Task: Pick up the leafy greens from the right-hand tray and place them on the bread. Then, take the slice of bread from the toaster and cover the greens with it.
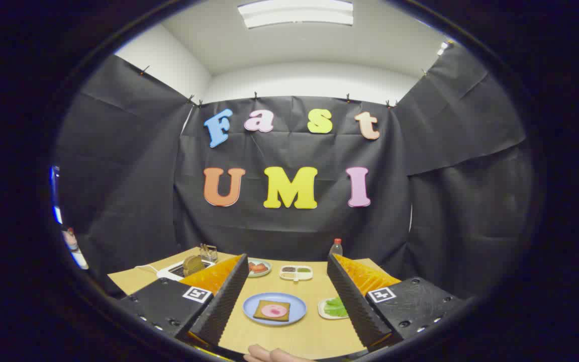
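Observation:
My gripper [285,269] hangs above the near side of the table, its fingers spread wide open with nothing between them. Between the fingers, on the table, lies a blue plate [252,305] holding a brown slice of bread [272,310] topped with a pink round slice. The leafy greens [338,307] rest on a small white tray [323,311] right beside the right finger, partly hidden by it. Beyond the left finger stands the white toaster [175,271] with a brown bread slice [193,264] sticking up from it.
At the back of the table are a small plate with red slices [258,268], a white divided dish of condiments [295,272], a bottle with a red cap [336,248] and a small rack [208,252]. A hand [269,355] shows at the near edge.

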`<action>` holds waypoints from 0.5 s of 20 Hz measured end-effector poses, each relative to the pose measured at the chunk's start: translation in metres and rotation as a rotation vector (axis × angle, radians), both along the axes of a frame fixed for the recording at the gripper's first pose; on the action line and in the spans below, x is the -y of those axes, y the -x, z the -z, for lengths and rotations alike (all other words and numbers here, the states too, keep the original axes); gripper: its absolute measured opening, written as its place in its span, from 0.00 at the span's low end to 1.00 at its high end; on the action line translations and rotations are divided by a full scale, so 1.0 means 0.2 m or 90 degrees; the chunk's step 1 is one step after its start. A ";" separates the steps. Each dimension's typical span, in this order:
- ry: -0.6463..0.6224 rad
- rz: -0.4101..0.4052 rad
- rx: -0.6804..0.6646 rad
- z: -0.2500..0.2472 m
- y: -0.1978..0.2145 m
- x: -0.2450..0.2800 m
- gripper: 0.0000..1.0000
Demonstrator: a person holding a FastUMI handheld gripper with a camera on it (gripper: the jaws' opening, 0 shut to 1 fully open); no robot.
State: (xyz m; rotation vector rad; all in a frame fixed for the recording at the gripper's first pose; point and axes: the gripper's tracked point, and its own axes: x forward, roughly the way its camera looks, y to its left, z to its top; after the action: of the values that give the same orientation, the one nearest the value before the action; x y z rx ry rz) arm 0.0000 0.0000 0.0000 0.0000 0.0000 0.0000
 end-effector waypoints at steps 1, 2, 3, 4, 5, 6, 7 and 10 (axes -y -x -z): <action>-0.004 0.000 -0.004 0.02 0.00 0.00 0.96; -0.009 0.002 -0.008 0.02 -0.01 0.01 0.96; -0.011 0.004 -0.011 0.04 -0.02 0.02 0.96; -0.011 0.003 -0.015 0.05 -0.03 0.02 0.96; -0.008 0.005 -0.018 0.06 -0.04 0.03 0.96; -0.006 0.008 -0.020 0.07 -0.05 0.03 0.96; -0.003 0.009 -0.021 0.08 -0.06 0.04 0.96; 0.005 0.013 -0.029 0.13 -0.09 0.05 0.96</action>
State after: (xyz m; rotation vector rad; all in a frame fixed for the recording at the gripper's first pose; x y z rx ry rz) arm 0.0178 -0.0107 -0.0262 -0.0076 0.0459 -0.0206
